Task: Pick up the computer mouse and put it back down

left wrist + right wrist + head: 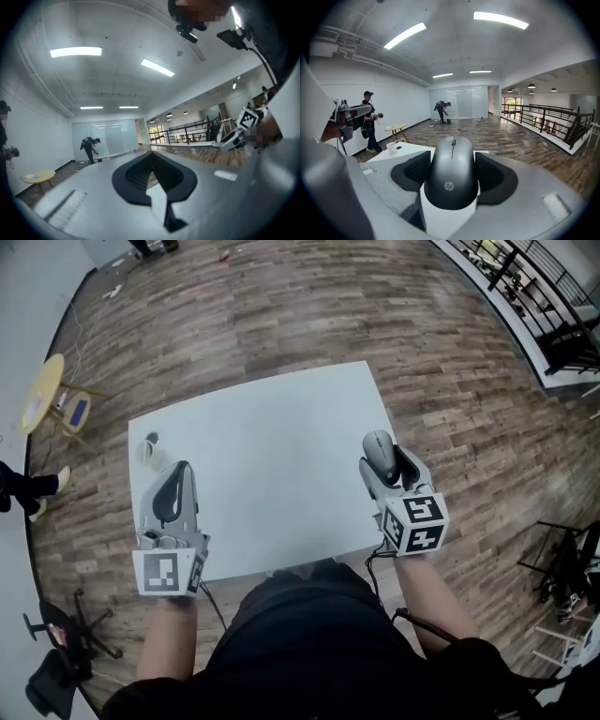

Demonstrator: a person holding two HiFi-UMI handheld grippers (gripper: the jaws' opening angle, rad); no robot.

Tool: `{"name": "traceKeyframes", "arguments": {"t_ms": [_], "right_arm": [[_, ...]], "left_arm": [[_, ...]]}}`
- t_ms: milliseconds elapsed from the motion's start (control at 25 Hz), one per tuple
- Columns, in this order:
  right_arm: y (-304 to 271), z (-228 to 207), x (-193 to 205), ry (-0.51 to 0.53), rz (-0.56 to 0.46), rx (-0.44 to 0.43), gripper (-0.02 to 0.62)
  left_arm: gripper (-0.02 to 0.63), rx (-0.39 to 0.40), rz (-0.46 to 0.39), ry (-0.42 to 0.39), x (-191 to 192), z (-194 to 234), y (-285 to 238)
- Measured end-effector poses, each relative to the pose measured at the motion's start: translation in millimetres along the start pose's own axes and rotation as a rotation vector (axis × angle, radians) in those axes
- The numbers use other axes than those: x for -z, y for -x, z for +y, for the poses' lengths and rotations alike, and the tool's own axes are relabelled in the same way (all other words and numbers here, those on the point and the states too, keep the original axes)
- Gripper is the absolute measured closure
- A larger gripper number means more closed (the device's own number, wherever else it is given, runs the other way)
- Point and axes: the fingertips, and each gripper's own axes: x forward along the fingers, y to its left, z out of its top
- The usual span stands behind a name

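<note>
On my feed the left gripper (178, 472) and right gripper (386, 457) have light grey bodies with black jaw pads. Each carries a white marker cube (169, 572) printed with black squares. A black cable (401, 613) leaves the right one. The person wears a black top (309, 643).

The right gripper (452, 161) clamps a black computer mouse (451, 180), a pad on each flank. Beyond the jaw tips, leftward, a cup (391, 148) stands on a white table (415, 149).

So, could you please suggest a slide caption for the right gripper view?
Right tool gripping a black mouse by its sides, with a white table beyond.
</note>
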Motion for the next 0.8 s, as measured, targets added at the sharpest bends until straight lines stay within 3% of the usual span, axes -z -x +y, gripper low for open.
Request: {"name": "traceKeyframes", "arguments": {"t_ms": [800], "right_arm": [[-16.7,-4.9,55.8,-0.052,0.108,0.005,0.299]], "left_arm": [[0.603,0.093,0.072,-0.018,22.9,-24.6,-20.9]]}}
